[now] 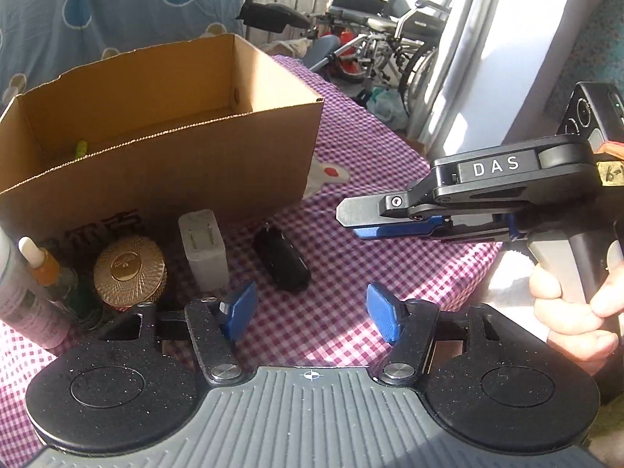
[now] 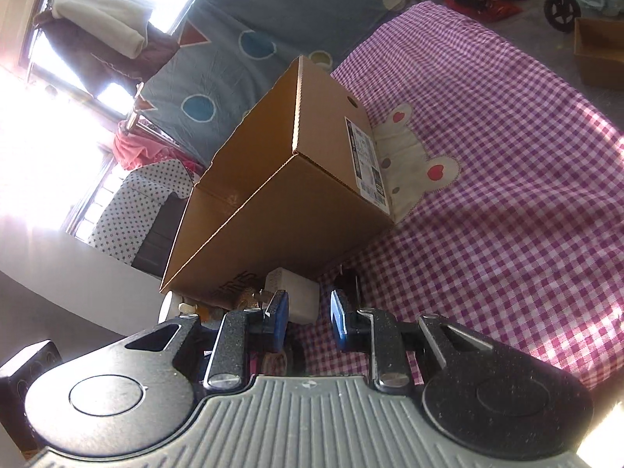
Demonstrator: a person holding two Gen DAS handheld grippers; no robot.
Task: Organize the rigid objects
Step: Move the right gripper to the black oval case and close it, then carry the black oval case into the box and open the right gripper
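My left gripper wears matt blue plastic pads on grainy black arms with shiny metal rivets. The box is plain brown corrugated cardboard, matt. At ten o'clock the gold jar lid gleams, ribbed; the white charger looks smooth plastic; checked cloth lies beneath.

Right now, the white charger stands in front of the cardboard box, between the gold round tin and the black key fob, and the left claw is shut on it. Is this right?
Not quite: the left claw is open and holds nothing, as the left wrist view shows. The white charger does stand in front of the cardboard box, between the gold round tin and the black key fob.
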